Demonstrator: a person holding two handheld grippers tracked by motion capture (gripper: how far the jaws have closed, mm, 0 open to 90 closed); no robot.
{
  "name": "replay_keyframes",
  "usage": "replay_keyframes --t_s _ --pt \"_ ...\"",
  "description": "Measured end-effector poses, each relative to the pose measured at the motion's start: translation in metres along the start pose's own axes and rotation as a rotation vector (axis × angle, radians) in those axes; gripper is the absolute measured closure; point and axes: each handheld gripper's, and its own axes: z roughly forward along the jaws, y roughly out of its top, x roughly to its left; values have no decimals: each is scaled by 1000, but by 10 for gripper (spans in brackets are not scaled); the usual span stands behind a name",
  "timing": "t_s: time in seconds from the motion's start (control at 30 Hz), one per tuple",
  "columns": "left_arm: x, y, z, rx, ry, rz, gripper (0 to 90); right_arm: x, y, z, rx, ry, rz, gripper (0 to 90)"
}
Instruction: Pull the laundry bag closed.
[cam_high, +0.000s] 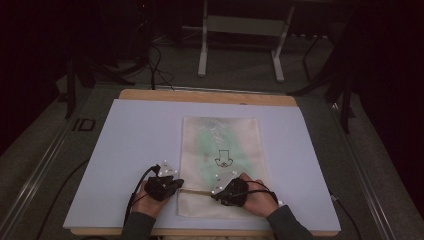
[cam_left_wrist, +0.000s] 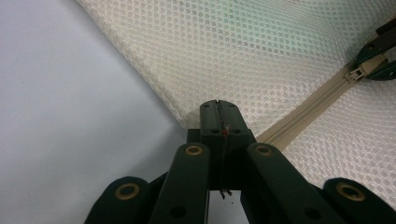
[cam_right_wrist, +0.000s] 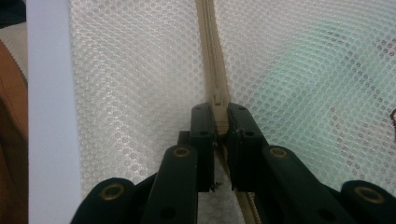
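Scene: we are working at a desk (cam_high: 125, 150) covered by a pale board, with a cream mesh laundry bag (cam_high: 220, 145) lying flat on it, something green inside.
Bag position: it is lying near the middle of the board, its zipper (cam_high: 197, 191) running across the end nearest us.
Left claw (cam_high: 172, 184): we are holding it at the bag's left edge, jaws together and pinching the corner of the mesh (cam_left_wrist: 219, 109) right where the zipper tape ends.
Right claw (cam_high: 220, 194): we are keeping it clamped on the zipper pull (cam_right_wrist: 219, 109), the tan tab sitting between the two jaws.
Step in hand: we are judging this as the start of a zipper run, one claw anchoring the fabric, the other gripping the slider.
Next move: we are expecting a straight pull of the slider along the tape, while the left claw keeps the mesh taut.
Risk: we are watching for the tab slipping out or the mesh bunching up.
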Motion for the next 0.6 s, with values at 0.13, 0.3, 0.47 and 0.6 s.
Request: replay_keyframes --t_s 0.13,0.3,0.47,0.6 --pt "0 0 0 0 -1 -2 897 0 -3 -2 1 1 5 824" --pt "0 0 0 -1 -1 -2 897 0 -7 -5 6 -5 12 824" --pt "0 0 0 0 -1 0 897 0 -11 -7 4 -6 20 824" --pt "0 0 0 -1 -2 -3 897 -1 -15 -11 4 -7 28 824"
